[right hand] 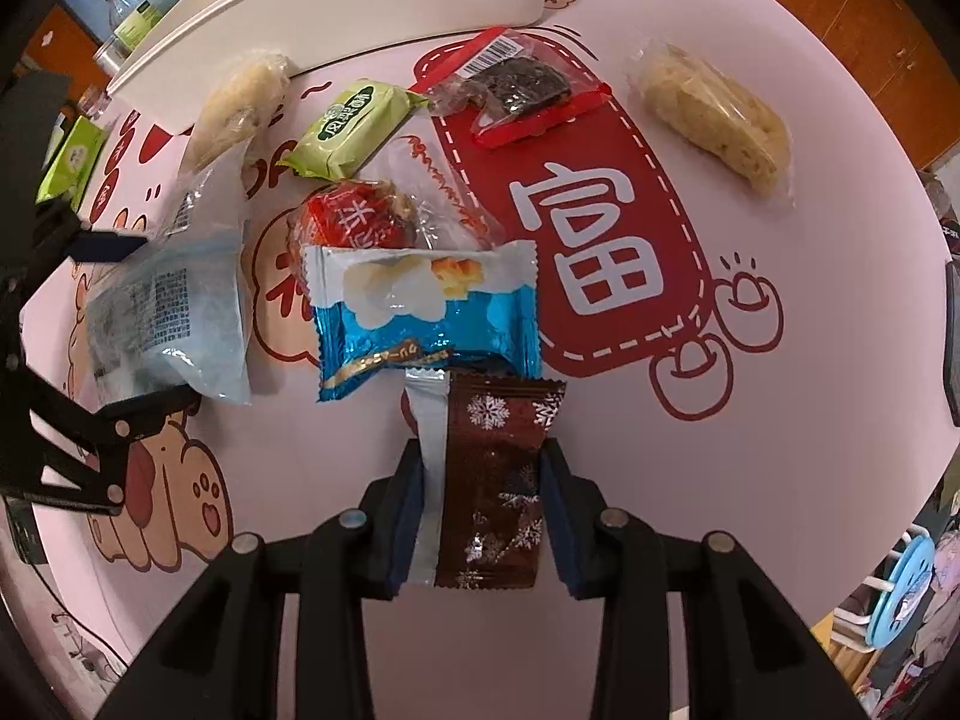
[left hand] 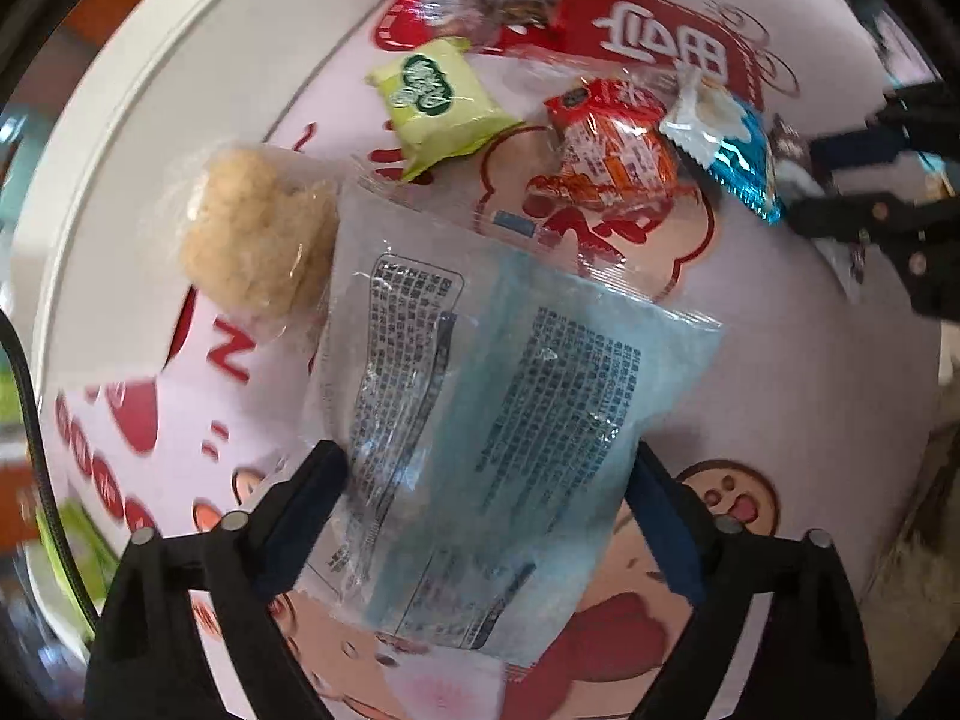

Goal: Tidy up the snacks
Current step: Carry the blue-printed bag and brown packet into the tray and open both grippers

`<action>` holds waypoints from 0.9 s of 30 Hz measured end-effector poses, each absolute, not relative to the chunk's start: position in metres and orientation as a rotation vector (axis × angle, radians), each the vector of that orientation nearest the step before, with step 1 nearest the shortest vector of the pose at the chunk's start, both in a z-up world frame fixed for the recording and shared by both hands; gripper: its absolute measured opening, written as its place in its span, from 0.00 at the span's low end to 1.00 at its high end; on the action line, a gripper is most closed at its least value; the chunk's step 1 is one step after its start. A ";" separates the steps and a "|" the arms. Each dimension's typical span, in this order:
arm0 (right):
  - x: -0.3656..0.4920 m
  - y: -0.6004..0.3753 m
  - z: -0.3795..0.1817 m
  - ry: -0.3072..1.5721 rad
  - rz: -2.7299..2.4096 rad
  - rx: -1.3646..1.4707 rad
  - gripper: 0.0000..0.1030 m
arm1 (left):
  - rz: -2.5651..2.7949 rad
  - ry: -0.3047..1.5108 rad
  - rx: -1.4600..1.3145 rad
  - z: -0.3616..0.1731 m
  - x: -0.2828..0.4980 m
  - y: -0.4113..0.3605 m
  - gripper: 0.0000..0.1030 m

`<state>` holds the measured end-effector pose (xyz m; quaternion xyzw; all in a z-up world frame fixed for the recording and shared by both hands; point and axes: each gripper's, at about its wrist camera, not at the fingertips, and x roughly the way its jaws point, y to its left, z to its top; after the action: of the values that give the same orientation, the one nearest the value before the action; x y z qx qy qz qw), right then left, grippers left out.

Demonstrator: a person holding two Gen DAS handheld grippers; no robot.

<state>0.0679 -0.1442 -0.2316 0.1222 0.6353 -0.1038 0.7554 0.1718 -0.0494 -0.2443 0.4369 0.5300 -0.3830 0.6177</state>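
- Your pink printed table [right hand: 780, 420] carries everything, with a white bin [right hand: 336, 6] along its far edge.
- The pale blue packet [left hand: 480, 420] is the biggest snack; it lies between the fingers of your left gripper [left hand: 486, 516], whose jaws stand wide. I can't tell whether the pads press on it.
- Two puffed rice cakes: one [left hand: 258, 234] touches that packet's corner beside the bin, the other [right hand: 714, 114] lies well apart on the far side.
- A red-edged dark snack pack [right hand: 516, 84] lies near the bin, and a green packet [right hand: 354, 126] just beside it.
- A blue-and-white wrapper [right hand: 426, 318] overlaps an orange-red packet [right hand: 354, 222], crowding the middle.
- Your right gripper [right hand: 480, 510] is clenched on the brown snowflake packet [right hand: 498, 480], whose far end touches the blue-and-white wrapper.
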 end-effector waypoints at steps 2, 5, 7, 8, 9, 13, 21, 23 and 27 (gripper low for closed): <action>0.067 -0.145 -0.231 1.382 -0.215 0.299 0.35 | -0.850 1.215 0.956 -0.240 0.161 -0.047 0.81; 0.062 -0.146 -0.226 1.375 -0.209 0.318 0.34 | -0.830 1.207 0.841 -0.225 0.145 -0.038 0.70; 0.061 -0.147 -0.221 1.364 -0.205 0.320 0.34 | -0.842 1.251 0.726 -0.216 0.142 -0.030 0.68; 0.060 -0.147 -0.217 1.355 -0.203 0.318 0.34 | -0.849 1.268 0.656 -0.212 0.139 -0.025 0.67; 0.060 -0.147 -0.215 1.350 -0.202 0.317 0.34 | -0.843 1.277 0.620 -0.210 0.134 -0.021 0.66; 0.059 -0.150 -0.196 1.306 -0.201 0.313 0.34 | -0.807 1.321 0.494 -0.205 0.130 -0.006 0.65; 0.070 -0.147 -0.166 1.232 -0.166 0.273 0.34 | -0.759 1.334 0.256 -0.171 0.141 0.014 0.65; 0.079 -0.151 -0.158 1.210 -0.154 0.257 0.34 | -0.752 1.304 0.236 -0.154 0.148 0.015 0.65; 0.108 -0.153 -0.131 1.133 -0.145 0.205 0.34 | -0.689 1.181 0.237 -0.114 0.171 0.011 0.65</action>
<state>0.1075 -0.1531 -0.1311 0.0969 0.5351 -0.0686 0.8364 0.1710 0.0107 -0.1142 0.1091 0.5443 -0.3176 0.7687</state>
